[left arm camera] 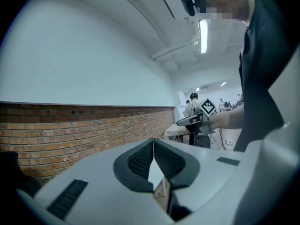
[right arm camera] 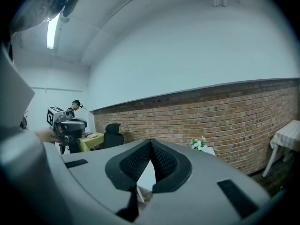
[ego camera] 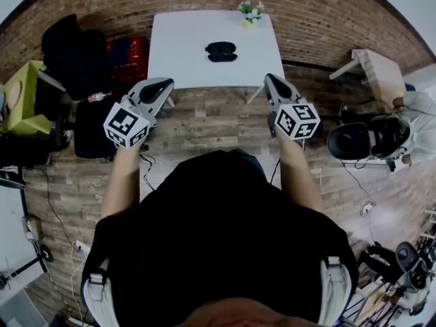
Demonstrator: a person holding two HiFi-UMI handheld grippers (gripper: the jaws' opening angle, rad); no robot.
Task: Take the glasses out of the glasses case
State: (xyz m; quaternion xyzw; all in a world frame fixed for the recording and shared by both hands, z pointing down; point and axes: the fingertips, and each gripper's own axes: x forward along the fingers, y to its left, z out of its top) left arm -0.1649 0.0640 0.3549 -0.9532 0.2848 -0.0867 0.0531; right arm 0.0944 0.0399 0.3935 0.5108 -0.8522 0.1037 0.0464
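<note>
Head view: the black case (ego camera: 221, 51) lies on the white table (ego camera: 180, 43), near its middle, with flowers (ego camera: 250, 10) at the far edge. I hold both grippers in the air by the table's near edge, one to each side, well apart from the case. Left gripper (ego camera: 165, 84): the left gripper view shows its jaws together at the tips, nothing between. Right gripper (ego camera: 270, 78): the right gripper view shows the same, tips meeting, empty.
</note>
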